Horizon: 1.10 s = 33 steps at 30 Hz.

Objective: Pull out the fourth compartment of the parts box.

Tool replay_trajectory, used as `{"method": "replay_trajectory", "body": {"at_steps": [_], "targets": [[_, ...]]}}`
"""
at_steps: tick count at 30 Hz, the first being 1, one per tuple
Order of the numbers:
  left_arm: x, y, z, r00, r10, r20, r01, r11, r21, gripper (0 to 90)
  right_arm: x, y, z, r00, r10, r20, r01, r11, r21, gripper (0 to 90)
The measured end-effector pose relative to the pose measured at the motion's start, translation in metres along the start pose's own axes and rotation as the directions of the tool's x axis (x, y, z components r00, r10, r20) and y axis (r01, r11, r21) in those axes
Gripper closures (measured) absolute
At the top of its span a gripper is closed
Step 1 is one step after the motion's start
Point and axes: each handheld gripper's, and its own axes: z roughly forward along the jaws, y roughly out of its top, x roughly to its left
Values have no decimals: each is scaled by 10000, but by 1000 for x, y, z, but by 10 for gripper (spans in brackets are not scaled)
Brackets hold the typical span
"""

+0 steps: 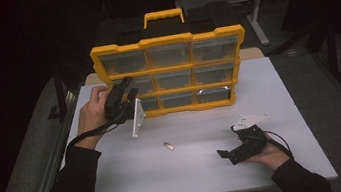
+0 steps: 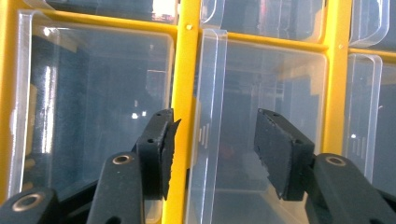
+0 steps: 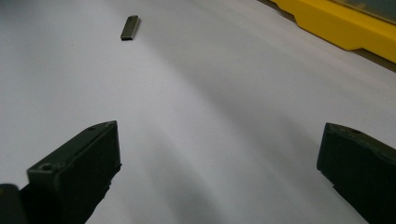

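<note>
A yellow organiser case (image 1: 171, 73) stands upright at the back of the white table, its front a grid of clear plastic drawers. My left gripper (image 1: 130, 94) is held up against its left column. In the left gripper view its jaws (image 2: 215, 126) straddle a clear drawer's upright pull tab (image 2: 208, 130); a gap shows on both sides, so the pads do not press it. My right gripper (image 1: 225, 157) rests low on the table at the front right, open with nothing between its jaws (image 3: 219, 135). A small metal piece (image 1: 169, 146) lies on the table, ahead of the right gripper (image 3: 130, 27).
The white table (image 1: 194, 173) has bare surface between the case and its front edge. The case's yellow base (image 3: 345, 23) runs along the far side. Dark floor and stand legs surround the table.
</note>
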Motion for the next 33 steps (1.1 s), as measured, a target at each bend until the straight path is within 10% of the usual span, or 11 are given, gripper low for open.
{"method": "replay_trajectory", "body": {"at_steps": [33], "targets": [[2, 0, 2, 9994, 228, -242, -214, 9982, 553, 740, 0, 0, 0, 10000, -10, 1, 10, 10000, 12, 0]]}}
